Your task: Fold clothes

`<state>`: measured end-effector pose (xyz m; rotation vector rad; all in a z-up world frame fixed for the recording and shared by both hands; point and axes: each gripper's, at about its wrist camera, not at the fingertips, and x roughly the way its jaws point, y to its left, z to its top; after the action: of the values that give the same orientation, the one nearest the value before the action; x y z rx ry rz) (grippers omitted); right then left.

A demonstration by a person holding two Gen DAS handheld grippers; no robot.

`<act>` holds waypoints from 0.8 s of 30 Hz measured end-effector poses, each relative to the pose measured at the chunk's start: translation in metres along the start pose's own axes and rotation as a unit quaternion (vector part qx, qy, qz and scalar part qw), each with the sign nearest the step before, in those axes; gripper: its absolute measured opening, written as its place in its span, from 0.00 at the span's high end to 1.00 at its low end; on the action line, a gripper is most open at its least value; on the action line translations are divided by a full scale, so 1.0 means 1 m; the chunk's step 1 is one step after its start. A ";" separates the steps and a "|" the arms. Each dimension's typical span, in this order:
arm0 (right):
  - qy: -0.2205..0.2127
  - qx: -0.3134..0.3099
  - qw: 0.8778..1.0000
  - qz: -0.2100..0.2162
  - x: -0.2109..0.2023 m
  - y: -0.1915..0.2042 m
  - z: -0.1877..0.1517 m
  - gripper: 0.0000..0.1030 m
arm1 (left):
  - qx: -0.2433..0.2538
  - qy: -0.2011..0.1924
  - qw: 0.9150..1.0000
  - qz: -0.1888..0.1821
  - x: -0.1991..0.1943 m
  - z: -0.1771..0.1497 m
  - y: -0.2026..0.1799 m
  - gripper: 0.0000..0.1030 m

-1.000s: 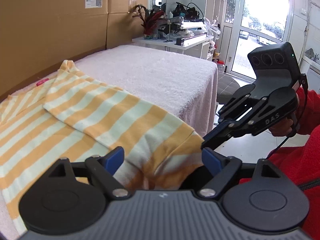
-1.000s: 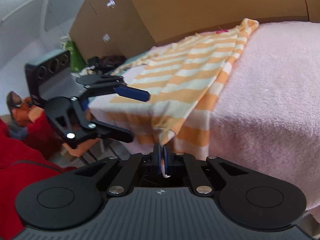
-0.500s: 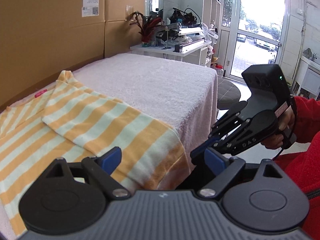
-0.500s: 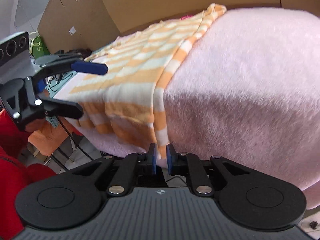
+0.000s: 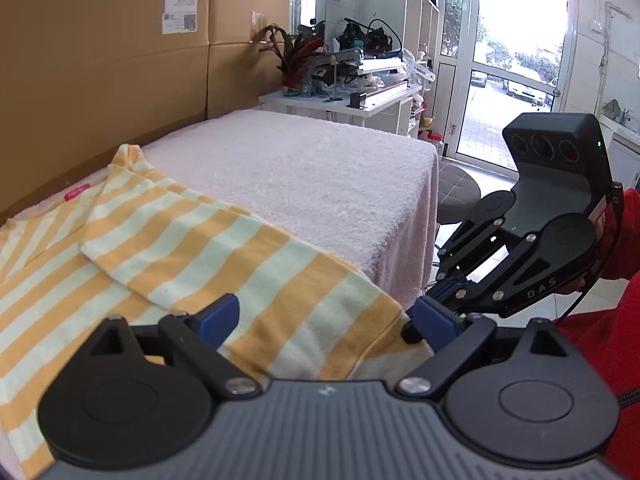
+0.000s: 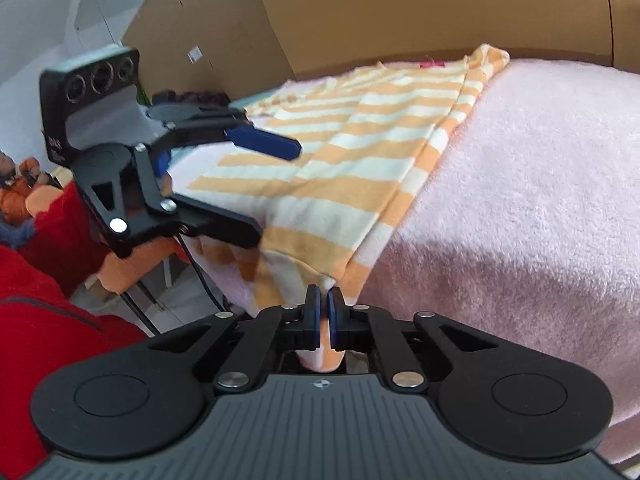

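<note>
An orange and cream striped shirt (image 5: 168, 248) lies on the pink towel-covered table (image 5: 304, 172), its hem hanging over the near edge. It also shows in the right wrist view (image 6: 360, 160). My left gripper (image 5: 326, 316) is open, its blue pads either side of the hem, the lower jaw under the table edge; it also shows in the right wrist view (image 6: 256, 184). My right gripper (image 6: 324, 312) is shut on the shirt's near right hem corner. It also shows in the left wrist view (image 5: 436, 304) at the table's edge.
Cardboard panels (image 5: 100, 60) stand behind the table. A white shelf unit with a plant and clutter (image 5: 348, 80) sits beyond the far end. A glass door (image 5: 516, 64) and a round stool (image 5: 456, 196) are to the right. My red sleeve (image 5: 624, 232) shows.
My right gripper has closed on the shirt's hem corner; half a second ago its pads stood slightly apart. My left gripper has stayed open around the hem.
</note>
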<state>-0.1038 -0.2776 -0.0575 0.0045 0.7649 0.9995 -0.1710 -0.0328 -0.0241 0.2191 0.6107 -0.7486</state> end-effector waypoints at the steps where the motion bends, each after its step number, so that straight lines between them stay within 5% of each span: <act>1: 0.003 -0.004 1.000 -0.002 -0.001 0.001 0.000 0.96 | 0.000 0.005 1.000 0.001 0.004 -0.001 0.000 0.08; 8: 0.027 -0.034 0.999 -0.014 -0.005 0.005 0.003 0.93 | 0.013 0.013 1.000 -0.013 0.015 -0.003 0.002 0.10; 11: -0.032 -0.044 0.999 -0.001 -0.038 0.000 0.029 0.93 | 0.033 0.016 0.999 -0.021 0.018 -0.008 -0.002 0.10; 13: -0.095 -0.017 0.995 0.007 -0.053 -0.012 0.052 0.78 | 0.050 0.017 0.998 -0.023 0.020 -0.012 -0.006 0.07; 14: -0.123 0.006 0.992 0.007 -0.054 -0.019 0.063 0.62 | 0.053 0.017 0.998 -0.024 0.020 -0.012 -0.006 0.06; 18: -0.118 0.036 0.991 -0.042 0.003 -0.048 0.113 0.66 | 0.044 0.011 0.998 -0.041 0.014 -0.002 -0.001 0.16; 24: -0.101 0.104 0.988 -0.056 0.084 -0.106 0.194 0.72 | 0.027 -0.005 0.998 -0.064 0.022 0.011 0.006 0.14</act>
<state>0.1144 -0.2100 0.0023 0.2370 0.6729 0.7963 -0.1496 -0.0453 -0.0287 0.2272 0.6000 -0.8895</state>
